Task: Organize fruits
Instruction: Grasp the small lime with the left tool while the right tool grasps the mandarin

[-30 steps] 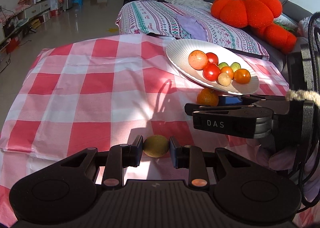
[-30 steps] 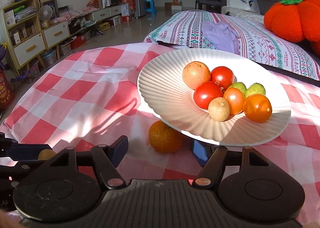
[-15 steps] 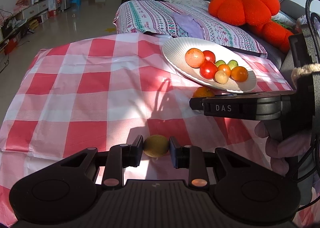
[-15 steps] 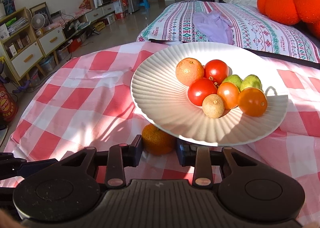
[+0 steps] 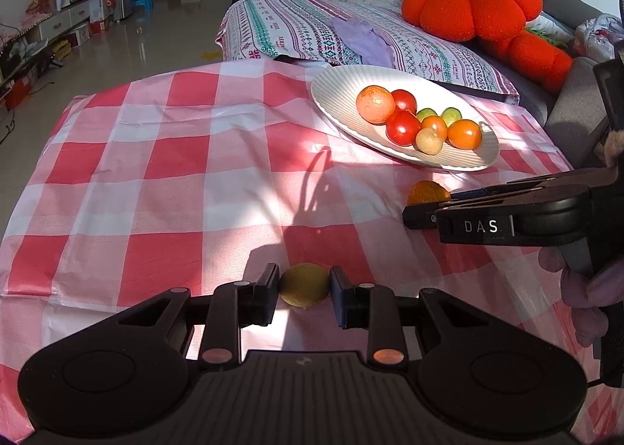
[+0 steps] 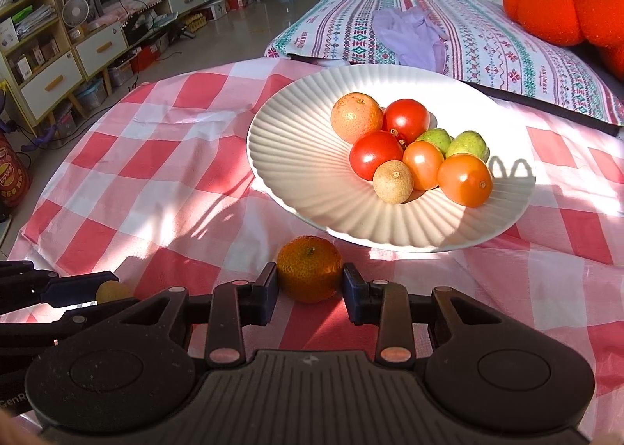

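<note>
My left gripper [image 5: 304, 285] is shut on a small yellow-green fruit [image 5: 304, 284], held just above the red-and-white checked cloth. My right gripper [image 6: 310, 281] is shut on a small orange mandarin [image 6: 310, 267] that sits close to the near rim of the white ribbed plate [image 6: 296, 156]. In the left wrist view the mandarin [image 5: 427, 192] shows behind the right gripper's black finger. The plate [image 5: 335, 94] holds several fruits: an orange, red tomatoes, green fruits, an orange tomato and a tan longan [image 6: 393, 181]. The left gripper's fruit [image 6: 113, 291] shows at the lower left of the right wrist view.
A patterned pillow [image 6: 448, 31] with a lilac cloth lies past the plate, and an orange pumpkin cushion [image 5: 472, 0] sits behind it. The cloth [image 5: 156, 172] stretches bare to the left. A person's hand [image 5: 589, 289] holds the right gripper. Shelves and drawers [image 6: 50, 55] stand far left.
The right gripper's jaws closed from wide apart onto the mandarin, and it moved slightly forward. The left gripper kept still with the yellow-green fruit in it.
</note>
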Tool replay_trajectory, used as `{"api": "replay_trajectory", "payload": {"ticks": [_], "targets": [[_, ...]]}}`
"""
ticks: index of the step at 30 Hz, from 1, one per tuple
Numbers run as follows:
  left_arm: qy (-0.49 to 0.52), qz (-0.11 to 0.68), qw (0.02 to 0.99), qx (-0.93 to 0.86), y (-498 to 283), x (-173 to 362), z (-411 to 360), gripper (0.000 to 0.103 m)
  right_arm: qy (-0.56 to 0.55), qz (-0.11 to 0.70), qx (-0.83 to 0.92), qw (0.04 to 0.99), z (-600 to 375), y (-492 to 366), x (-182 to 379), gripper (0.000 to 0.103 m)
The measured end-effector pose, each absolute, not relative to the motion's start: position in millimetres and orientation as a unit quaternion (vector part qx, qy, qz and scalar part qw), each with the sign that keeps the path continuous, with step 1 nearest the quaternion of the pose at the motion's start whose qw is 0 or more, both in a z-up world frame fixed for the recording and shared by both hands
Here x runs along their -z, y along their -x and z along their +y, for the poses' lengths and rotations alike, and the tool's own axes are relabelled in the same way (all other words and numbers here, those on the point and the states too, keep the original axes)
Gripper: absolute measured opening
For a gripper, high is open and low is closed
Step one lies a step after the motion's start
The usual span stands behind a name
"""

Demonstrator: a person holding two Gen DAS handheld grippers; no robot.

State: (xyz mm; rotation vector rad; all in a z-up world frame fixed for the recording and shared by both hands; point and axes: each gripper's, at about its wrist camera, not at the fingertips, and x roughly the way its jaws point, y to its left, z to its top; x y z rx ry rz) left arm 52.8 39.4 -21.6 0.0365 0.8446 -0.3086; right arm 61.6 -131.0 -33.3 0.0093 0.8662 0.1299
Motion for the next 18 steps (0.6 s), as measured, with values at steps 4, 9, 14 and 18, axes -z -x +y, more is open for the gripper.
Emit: {"api": "replay_trajectory", "payload": {"ticks": [4, 9, 14, 18], "targets": [[-0.021, 0.407, 0.900, 0.151, -52, 21, 35, 0.025, 0.006, 0.427, -0.063, 0.902, -134, -56, 32, 0.031], [-0.029, 0.409, 0.899, 0.157, -50, 23, 29, 0.025, 0.016, 0.434, -0.068, 0.898, -138, -49, 29, 0.031], [-0.028, 0.410, 0.897, 0.165, -49, 23, 24, 0.025, 0.025, 0.439, -0.071, 0.895, -143, -42, 27, 0.031], [-0.023, 0.405, 0.898, 0.169, -48, 19, 21, 0.025, 0.025, 0.442, -0.070, 0.894, -151, -37, 25, 0.031]]}}
